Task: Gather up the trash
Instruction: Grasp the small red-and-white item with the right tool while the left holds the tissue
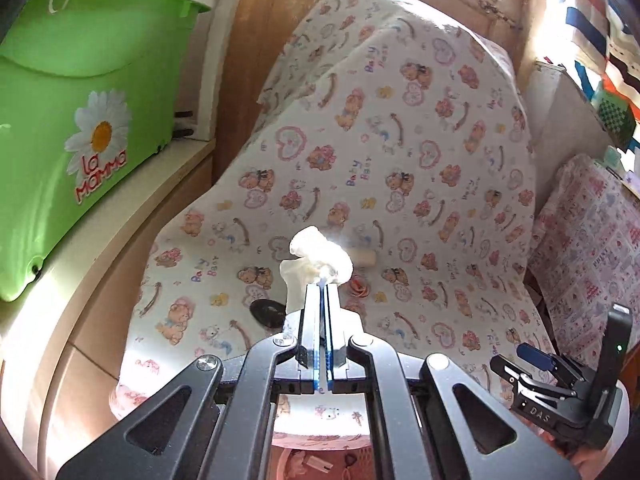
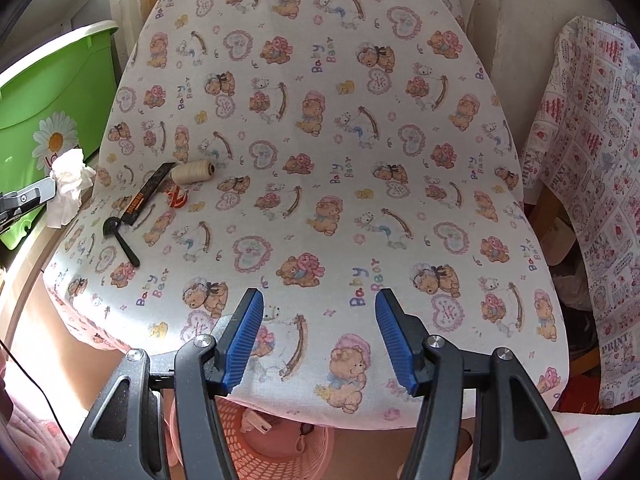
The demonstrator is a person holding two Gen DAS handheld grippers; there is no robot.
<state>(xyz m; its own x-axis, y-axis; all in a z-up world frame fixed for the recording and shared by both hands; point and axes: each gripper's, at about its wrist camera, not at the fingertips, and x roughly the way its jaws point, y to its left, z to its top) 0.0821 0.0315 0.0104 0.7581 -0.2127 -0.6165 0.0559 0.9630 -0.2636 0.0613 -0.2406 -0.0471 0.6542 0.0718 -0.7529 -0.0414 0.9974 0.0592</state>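
My left gripper point(image 1: 323, 285) is shut on a crumpled white tissue point(image 1: 320, 254), lifted above the left part of the bear-print cloth point(image 1: 400, 160). In the right wrist view the same tissue point(image 2: 68, 186) hangs at the far left edge of the cloth, off the left gripper point(image 2: 50, 185). Near it on the cloth lie a black wrapper point(image 2: 146, 196), a red-orange scrap point(image 2: 177, 199) and a black scoop point(image 2: 120, 240). My right gripper point(image 2: 319, 304) stands open over the cloth's near edge, with nothing between its fingers.
A cream thread spool point(image 2: 194, 171) lies beside the wrapper. A green tub point(image 1: 80, 120) stands on a ledge to the left. A pink mesh basket point(image 2: 280, 444) sits on the floor below the near edge. A second patterned cloth point(image 2: 592, 160) hangs at the right.
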